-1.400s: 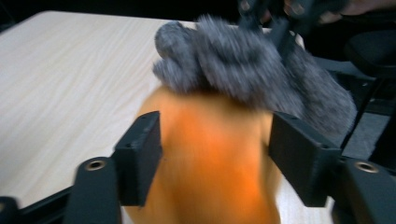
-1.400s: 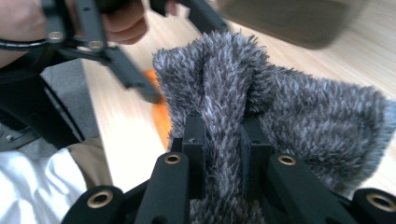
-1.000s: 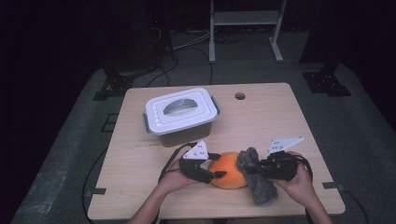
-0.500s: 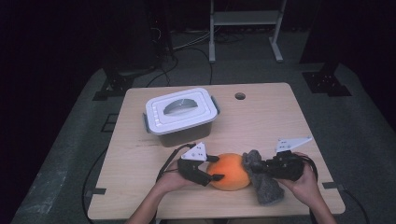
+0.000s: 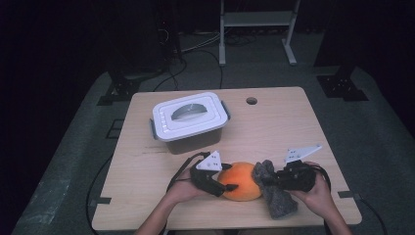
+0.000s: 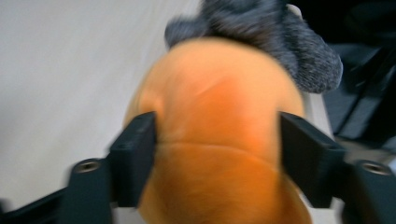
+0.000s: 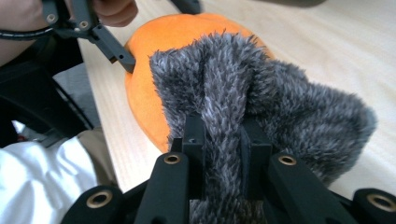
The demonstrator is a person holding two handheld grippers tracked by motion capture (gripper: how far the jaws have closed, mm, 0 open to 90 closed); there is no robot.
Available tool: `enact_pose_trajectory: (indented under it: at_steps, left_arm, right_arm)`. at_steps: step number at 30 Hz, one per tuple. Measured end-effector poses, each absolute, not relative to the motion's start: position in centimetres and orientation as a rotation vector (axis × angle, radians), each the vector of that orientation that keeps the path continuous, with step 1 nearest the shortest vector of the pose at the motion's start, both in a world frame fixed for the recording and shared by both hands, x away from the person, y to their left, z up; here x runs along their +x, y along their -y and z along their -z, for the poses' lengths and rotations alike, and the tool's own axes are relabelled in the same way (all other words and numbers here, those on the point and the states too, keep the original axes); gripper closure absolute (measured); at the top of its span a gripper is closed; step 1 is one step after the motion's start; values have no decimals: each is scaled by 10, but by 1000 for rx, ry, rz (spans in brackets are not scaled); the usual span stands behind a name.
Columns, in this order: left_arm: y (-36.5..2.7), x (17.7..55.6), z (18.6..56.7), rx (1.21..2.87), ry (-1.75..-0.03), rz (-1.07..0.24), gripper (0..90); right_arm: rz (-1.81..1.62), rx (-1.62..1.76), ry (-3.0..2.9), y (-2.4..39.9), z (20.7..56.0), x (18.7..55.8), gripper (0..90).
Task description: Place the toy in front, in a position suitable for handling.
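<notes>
An orange plush ball (image 5: 241,182) lies near the table's front edge, with a grey furry piece (image 5: 276,196) at its right side. My left gripper (image 5: 226,186) comes in from the left and is shut on the orange ball (image 6: 219,107), its pads pressing into both flanks. The right gripper (image 5: 264,180) comes in from the right. In its own view the right gripper (image 7: 223,154) is shut on a fold of the grey fur (image 7: 280,107), with the orange ball (image 7: 154,56) behind it. The left gripper's fingertip (image 7: 126,58) touches the ball there.
A white lidded container (image 5: 190,120) stands at the back left of the wooden table (image 5: 284,127). A small round hole (image 5: 251,101) sits near the far edge. Cables and a metal stand (image 5: 254,19) are on the floor beyond.
The right gripper has tilted slightly with the grey fur still in it. The left gripper and the orange ball stay where they were.
</notes>
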State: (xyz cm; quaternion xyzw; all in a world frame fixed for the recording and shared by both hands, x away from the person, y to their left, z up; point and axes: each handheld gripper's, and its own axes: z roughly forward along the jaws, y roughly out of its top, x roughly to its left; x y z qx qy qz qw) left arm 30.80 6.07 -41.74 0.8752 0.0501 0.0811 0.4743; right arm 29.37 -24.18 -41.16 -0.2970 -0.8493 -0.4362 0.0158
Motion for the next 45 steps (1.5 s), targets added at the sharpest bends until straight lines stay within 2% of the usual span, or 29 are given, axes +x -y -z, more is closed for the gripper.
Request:
enact_pose_trajectory:
  at_steps: [2, 3, 4, 7, 9, 14, 16, 18, 21, 24, 27, 30, 31, 33, 35, 38, 45]
  left_arm:
    - [-59, 301, 412, 2119, -57, -316, 397]
    - [-57, 300, 410, 2107, -52, -321, 397]
    - [-56, 301, 409, 2115, -64, -299, 370]
    - [-55, 306, 412, 2142, -141, -236, 194]
    - [-56, 312, 416, 2150, -209, -148, 113]
    - [-53, 324, 429, 2188, -329, 43, 34]
    - [-53, 325, 432, 2182, -330, 71, 38]
    - [-54, 324, 431, 2187, -303, 55, 136]
    - [-55, 318, 427, 2195, -236, -36, 304]
    - [-56, 314, 420, 2177, -179, -179, 363]
    - [-57, 312, 416, 2185, -134, -296, 349]
    - [-54, 314, 423, 2184, -173, -227, 259]
    - [-54, 315, 423, 2187, -193, -209, 180]
    - [-55, 318, 420, 2162, -251, -177, 100]
    - [-57, 319, 419, 2132, -265, -160, 103]
    - [-60, 320, 422, 2133, -265, -170, 216]
    - [-69, 324, 428, 2138, -296, -140, 227]
  right_arm:
    - [1406, -940, 2646, 243, 406, 293, 756]
    - [1440, -939, 2629, 244, 404, 293, 756]
    - [1472, -934, 2611, 244, 401, 293, 756]
    - [1418, -903, 2645, 235, 403, 293, 755]
    - [1380, -883, 2643, 232, 408, 293, 754]
    - [1346, -863, 2611, 234, 413, 293, 753]
    - [1330, -855, 2606, 234, 414, 293, 753]
    - [1327, -856, 2604, 234, 413, 293, 752]
    - [1333, -848, 2593, 234, 413, 293, 753]
    - [1360, -854, 2611, 235, 407, 291, 753]
    - [1417, -872, 2629, 236, 400, 290, 754]
    - [1469, -872, 2634, 230, 396, 291, 754]
    - [1466, -860, 2642, 225, 397, 291, 754]
    - [1422, -840, 2683, 216, 401, 291, 751]
    - [1396, -821, 2700, 209, 407, 290, 751]
    - [1405, -818, 2712, 208, 408, 290, 751]
    - [1337, -917, 2693, 226, 420, 298, 748]
